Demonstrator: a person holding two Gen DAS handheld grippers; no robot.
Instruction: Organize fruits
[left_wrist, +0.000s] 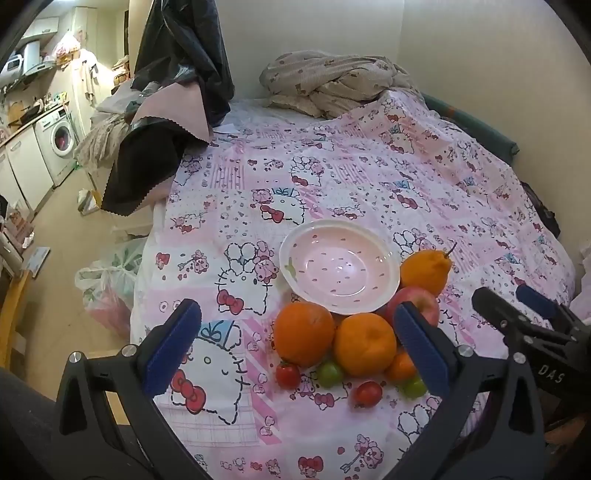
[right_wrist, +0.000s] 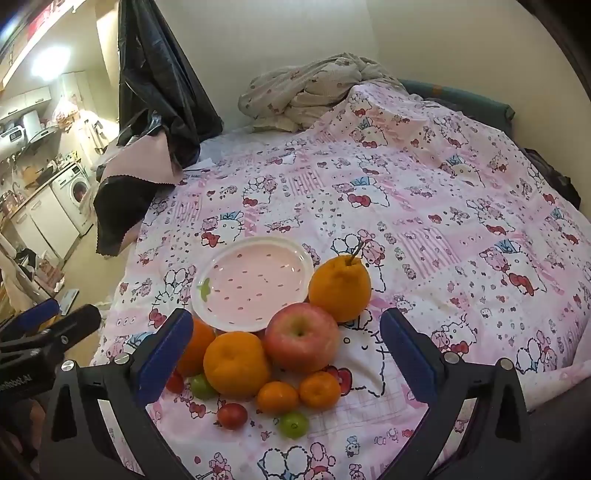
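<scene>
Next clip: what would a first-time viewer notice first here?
A heap of fruit on a pink cartoon-print bedspread: oranges, a red apple and small tomatoes. Just behind them lies an empty pink dotted bowl, with a stemmed, pear-shaped orange fruit to its right. Both the left gripper and right gripper hang wide open in the foreground, holding nothing.
</scene>
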